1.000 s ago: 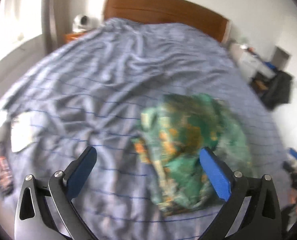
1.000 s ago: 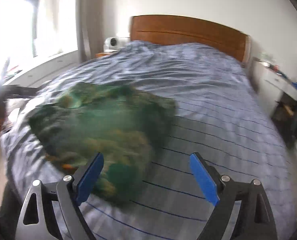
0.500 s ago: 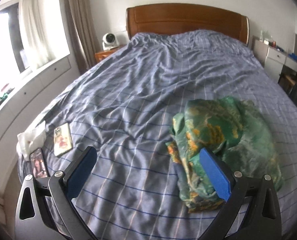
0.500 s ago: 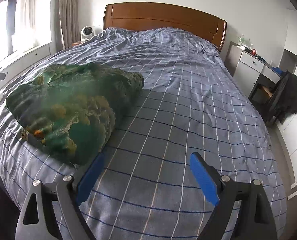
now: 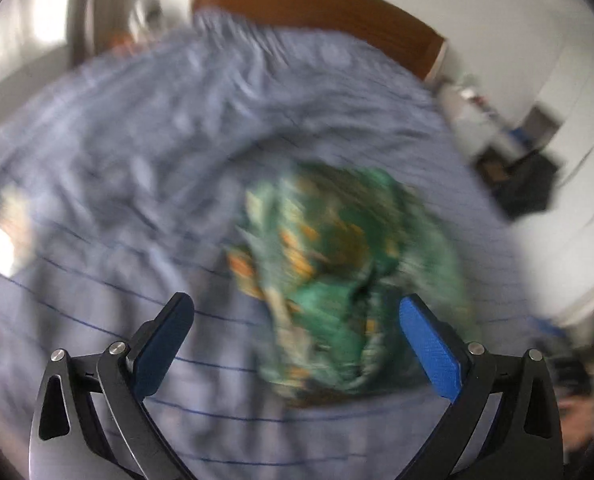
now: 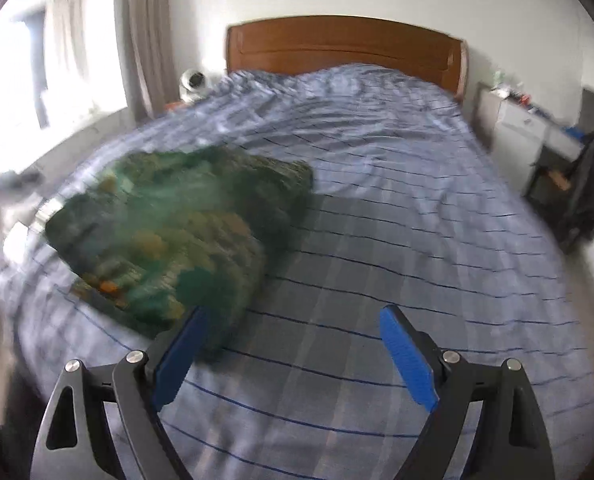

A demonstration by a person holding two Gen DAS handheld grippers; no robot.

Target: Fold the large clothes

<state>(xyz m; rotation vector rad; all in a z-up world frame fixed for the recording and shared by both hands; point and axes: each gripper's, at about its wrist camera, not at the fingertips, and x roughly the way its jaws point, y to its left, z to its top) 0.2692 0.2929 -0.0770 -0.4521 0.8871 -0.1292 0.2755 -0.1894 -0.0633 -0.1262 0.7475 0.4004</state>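
Note:
A crumpled green garment with orange and cream print [image 5: 337, 276] lies in a heap on the blue checked bedspread [image 5: 145, 152]. In the left wrist view, which is blurred, it lies ahead between centre and right. My left gripper [image 5: 297, 312] is open and empty above the near edge of the heap. In the right wrist view the garment [image 6: 177, 248] lies at the left. My right gripper [image 6: 295, 320] is open and empty; its left finger [image 6: 185, 344] overlaps the heap's near edge.
A wooden headboard [image 6: 345, 52] stands at the far end. A bedside cabinet [image 6: 525, 128] and a dark chair [image 6: 581, 196] stand to the bed's right. A window and curtain [image 6: 145, 36] are on the left. A small white object [image 5: 1, 248] lies at the bed's left edge.
Both cameras have swung and the views are blurred. The left gripper has come closer over the garment. The right gripper has closed in on the heap's near edge. Both jaws stay open.

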